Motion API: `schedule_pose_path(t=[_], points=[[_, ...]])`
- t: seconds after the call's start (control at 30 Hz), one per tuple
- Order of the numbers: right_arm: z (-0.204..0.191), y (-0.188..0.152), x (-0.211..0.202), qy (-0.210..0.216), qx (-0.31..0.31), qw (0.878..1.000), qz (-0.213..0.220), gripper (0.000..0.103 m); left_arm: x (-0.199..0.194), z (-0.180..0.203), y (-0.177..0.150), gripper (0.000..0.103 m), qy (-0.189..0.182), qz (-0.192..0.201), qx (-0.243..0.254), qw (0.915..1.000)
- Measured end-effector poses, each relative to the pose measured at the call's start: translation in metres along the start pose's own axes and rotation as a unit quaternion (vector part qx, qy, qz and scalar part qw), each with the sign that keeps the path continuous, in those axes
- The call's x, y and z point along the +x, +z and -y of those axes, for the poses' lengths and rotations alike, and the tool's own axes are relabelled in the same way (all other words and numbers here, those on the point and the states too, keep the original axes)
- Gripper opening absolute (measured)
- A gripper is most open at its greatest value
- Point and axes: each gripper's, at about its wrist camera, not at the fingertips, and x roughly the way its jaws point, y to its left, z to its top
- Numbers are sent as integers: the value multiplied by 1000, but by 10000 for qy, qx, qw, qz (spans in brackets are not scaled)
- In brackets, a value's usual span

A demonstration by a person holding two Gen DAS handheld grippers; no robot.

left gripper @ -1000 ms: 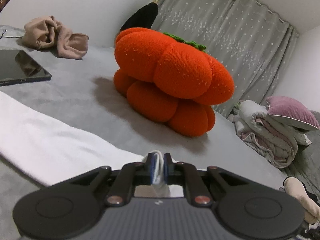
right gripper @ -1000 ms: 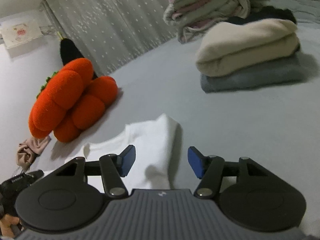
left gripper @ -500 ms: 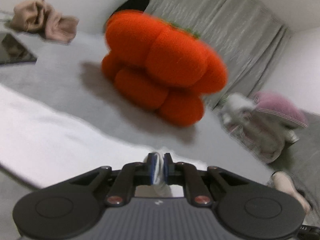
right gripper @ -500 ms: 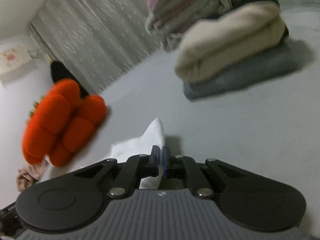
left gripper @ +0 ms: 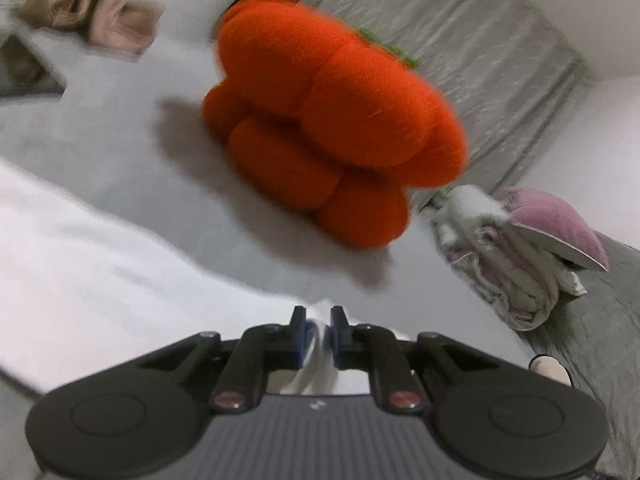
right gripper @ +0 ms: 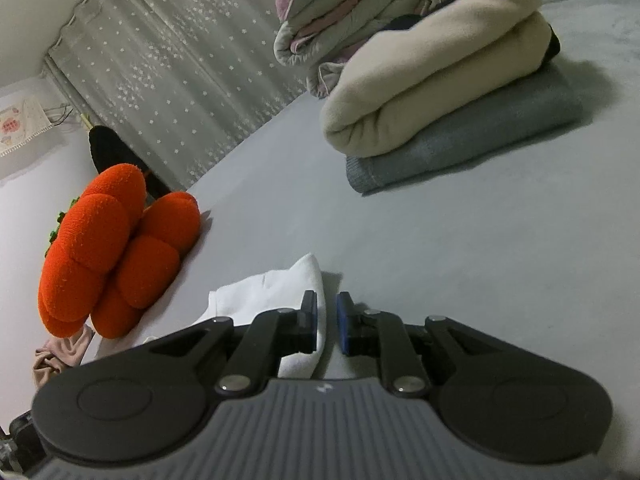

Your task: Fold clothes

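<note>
A white garment lies spread over the grey bed, reaching from the left edge of the left wrist view to my left gripper. That gripper is shut on a bunched fold of it. In the right wrist view a pointed corner of the white garment sticks up between the fingers of my right gripper. Those jaws are opening: the cloth rests against the left pad, and a narrow gap shows before the right pad.
An orange pumpkin plush sits on the bed just beyond the garment. A folded cream garment lies on a folded grey one at the far right. A quilt pile with a pink pillow, a crumpled beige garment and a curtain line the far side.
My right gripper went from wide open to closed on the white corner, and its pads now stand slightly apart. The left gripper kept its pinch while its view drifted toward the plush.
</note>
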Motion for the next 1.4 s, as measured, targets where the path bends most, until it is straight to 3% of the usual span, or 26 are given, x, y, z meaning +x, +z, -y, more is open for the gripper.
schedule_pose_path(t=[0.1,0.13,0.17,0.2,0.4,0.67,0.73,0.9,0.97,1.03,1.13,1.2,1.27,1.33,1.4], points=[[-10,0,-4,-14,-384,9993,-34,21,0,10,0,14,184,51,343,9992],[-14,-1,-4,-42,-564,9984,-74,27,1,12,1,14,213,20,388,9990],[-17,-2,-4,-83,-694,9975,-101,45,1,14,2,18,241,-11,433,9988],[-19,-3,-3,-135,-772,9969,-117,53,2,15,4,31,271,-126,439,9986],[-24,-7,2,-284,-975,9947,-186,53,3,3,29,35,718,-998,-280,9920],[-24,-7,4,-274,-923,9952,-163,53,11,-15,40,34,267,-1803,-1389,9734],[-25,-7,4,-264,-914,9953,-162,53,19,-18,39,26,174,-1977,-1590,9671],[-25,-7,5,-248,-893,9956,-161,53,32,-27,35,21,1,-1991,-2030,9587],[-24,-7,5,-240,-876,9957,-167,53,31,-27,34,14,-69,-1844,-1945,9634],[-24,-7,5,-231,-853,9959,-167,53,25,-21,32,12,-169,-1554,-1626,9742],[-22,-7,5,-221,-821,9963,-157,53,8,-6,27,12,-524,-826,-891,9912],[-22,-7,4,-227,-813,9963,-148,53,5,5,22,15,-77,-704,-371,9968],[-23,-7,5,-239,-822,9962,-148,53,5,12,17,17,437,-742,15,9963],[-24,-7,5,-253,-846,9960,-148,53,4,14,14,26,648,-810,159,9945],[-24,-7,4,-267,-871,9957,-146,53,0,11,14,32,544,-880,57,9946]])
